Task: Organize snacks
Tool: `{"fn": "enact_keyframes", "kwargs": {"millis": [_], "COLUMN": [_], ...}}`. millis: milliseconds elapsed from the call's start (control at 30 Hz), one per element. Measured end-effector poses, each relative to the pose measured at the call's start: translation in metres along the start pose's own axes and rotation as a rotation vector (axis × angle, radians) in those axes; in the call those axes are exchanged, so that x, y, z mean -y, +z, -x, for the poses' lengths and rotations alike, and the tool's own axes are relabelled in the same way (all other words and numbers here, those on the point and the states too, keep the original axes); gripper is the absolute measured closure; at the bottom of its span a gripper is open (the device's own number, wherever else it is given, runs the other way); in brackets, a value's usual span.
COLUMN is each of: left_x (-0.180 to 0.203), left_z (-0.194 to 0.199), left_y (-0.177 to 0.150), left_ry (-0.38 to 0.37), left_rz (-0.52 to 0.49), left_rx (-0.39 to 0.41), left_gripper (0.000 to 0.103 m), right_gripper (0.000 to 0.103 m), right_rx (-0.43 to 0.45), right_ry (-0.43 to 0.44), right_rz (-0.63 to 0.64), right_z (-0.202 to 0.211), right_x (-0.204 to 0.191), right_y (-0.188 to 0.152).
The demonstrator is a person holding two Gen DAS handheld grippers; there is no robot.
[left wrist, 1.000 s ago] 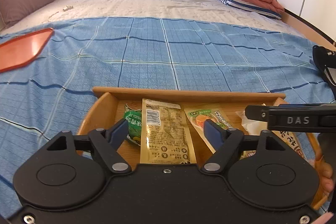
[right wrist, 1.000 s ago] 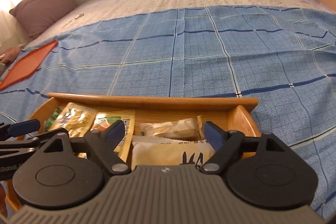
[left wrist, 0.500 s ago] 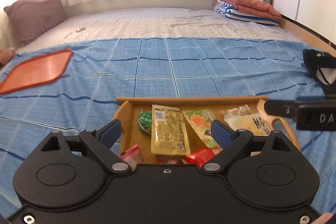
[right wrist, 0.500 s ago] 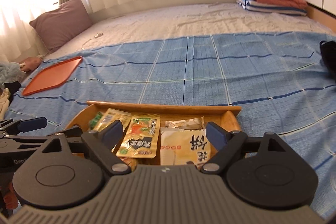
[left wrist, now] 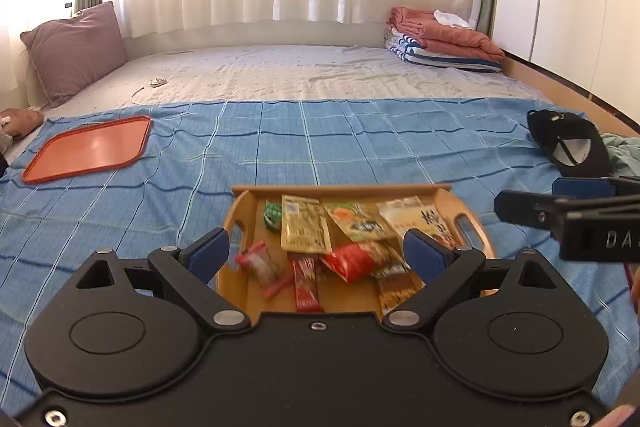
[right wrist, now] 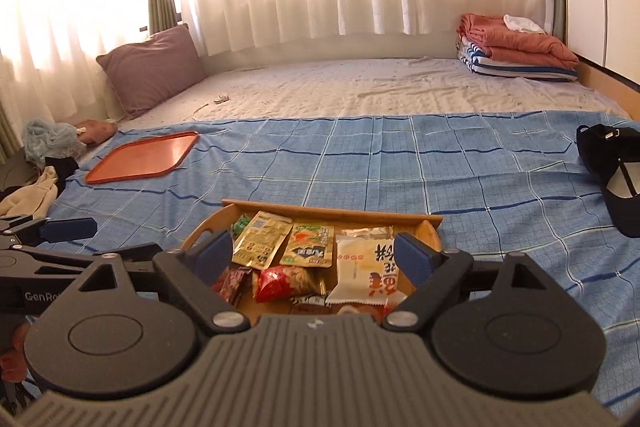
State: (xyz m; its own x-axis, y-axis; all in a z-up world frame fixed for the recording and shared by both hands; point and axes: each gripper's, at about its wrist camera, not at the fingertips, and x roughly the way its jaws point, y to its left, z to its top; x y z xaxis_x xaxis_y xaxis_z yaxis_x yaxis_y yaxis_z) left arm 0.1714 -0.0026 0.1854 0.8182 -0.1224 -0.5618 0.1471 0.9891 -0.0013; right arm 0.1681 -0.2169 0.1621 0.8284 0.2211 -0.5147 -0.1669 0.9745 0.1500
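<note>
Snacks (left wrist: 352,243) lie in a wooden tray (left wrist: 238,223) with cut-out handles, which rests on the blue checked bedspread (left wrist: 360,147) near the foot of the bed. In the tray, a gold packet (left wrist: 305,229) sits beside a small green packet (left wrist: 273,214), with an orange-and-green sachet (right wrist: 308,245) and a white packet with red print (right wrist: 366,273) alongside; a red bag (left wrist: 352,261) and smaller red wrappers lie nearer the cameras, partly blurred.

Left hand-held gripper (left wrist: 316,253) hovers above the tray, its blue-padded jaws wide apart after just opening further, with nothing pressed between them. Right hand-held gripper (right wrist: 312,253) also hangs above the tray, jaws spread wide and having just been opening, gripping nothing. Each gripper shows at the edge of the other's view.

Well apart to the left, an orange tray (left wrist: 90,149) lies flat on the bedspread. A mauve pillow (left wrist: 74,53) leans at the head of the bed, folded blankets (left wrist: 444,39) are stacked in the far right corner, and a black bag (left wrist: 568,147) sits at the right edge.
</note>
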Motion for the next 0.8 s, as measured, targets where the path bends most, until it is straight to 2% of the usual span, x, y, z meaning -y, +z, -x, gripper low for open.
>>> {"fn": "enact_keyframes", "kwargs": {"millis": [200,500,800], "left_x": [0.014,0.01,0.012], "left_z": [0.046,0.107,0.117], "left_y": [-0.031,-0.076,-0.118], "left_ry": [0.014,0.002,0.002], "left_rz": [-0.081,-0.026,0.005], "left_rx": [0.002,0.064,0.074], "left_gripper": [0.009,0.008,0.008], "right_gripper": [0.01,0.008,0.006], "right_rx": [0.041,0.133,0.179], "right_ry": [0.009,0.038,0.019], "right_rz": [0.059,0.112,0.159], "right_z": [0.041,0.102,0.124], "right_x": [-0.018,-0.036,-0.054], "right_y": [-0.028,-0.067,-0.113]}}
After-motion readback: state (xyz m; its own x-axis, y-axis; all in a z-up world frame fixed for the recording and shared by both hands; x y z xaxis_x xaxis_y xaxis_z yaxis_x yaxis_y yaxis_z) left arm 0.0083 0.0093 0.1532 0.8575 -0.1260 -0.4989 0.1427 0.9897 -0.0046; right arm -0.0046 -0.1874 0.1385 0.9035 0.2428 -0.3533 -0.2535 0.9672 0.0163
